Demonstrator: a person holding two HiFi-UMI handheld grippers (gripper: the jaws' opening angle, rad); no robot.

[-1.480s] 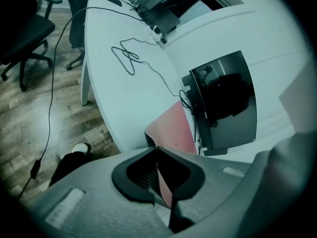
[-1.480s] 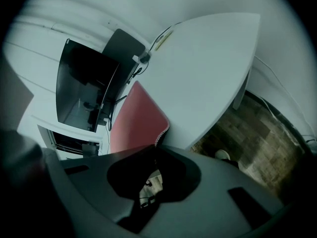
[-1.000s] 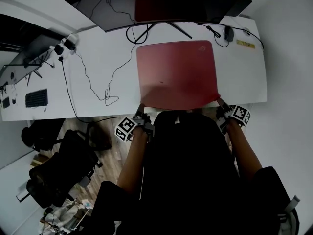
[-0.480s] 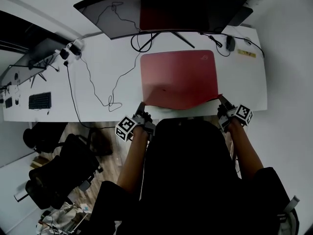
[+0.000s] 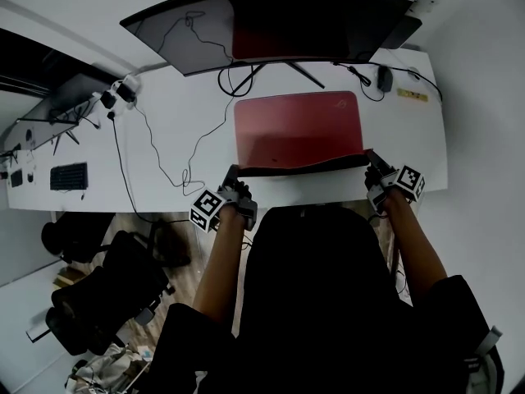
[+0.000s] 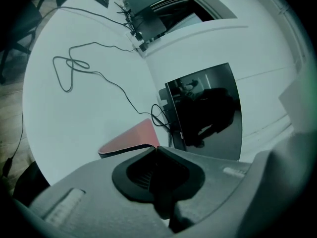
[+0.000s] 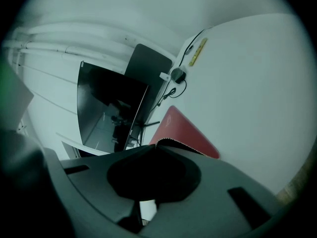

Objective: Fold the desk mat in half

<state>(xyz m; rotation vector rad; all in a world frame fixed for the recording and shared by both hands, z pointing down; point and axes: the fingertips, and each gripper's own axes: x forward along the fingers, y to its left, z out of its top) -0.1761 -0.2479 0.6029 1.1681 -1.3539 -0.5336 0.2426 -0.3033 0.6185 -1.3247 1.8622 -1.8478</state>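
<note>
Left gripper (image 5: 235, 173) pinched shut on the near left corner of the red desk mat (image 5: 299, 130), right gripper (image 5: 372, 158) likewise on the near right, near edge raised off the white desk (image 5: 164, 150), far part flat.

The left gripper (image 5: 234, 171) and right gripper (image 5: 370, 158) have matte grey moulded shells, each with a black teardrop hollow (image 6: 157, 175) behind the jaws. Further back each carries a white cube (image 5: 207, 210) printed with black square markers. The person's clothing (image 5: 312, 302) is black.
</note>
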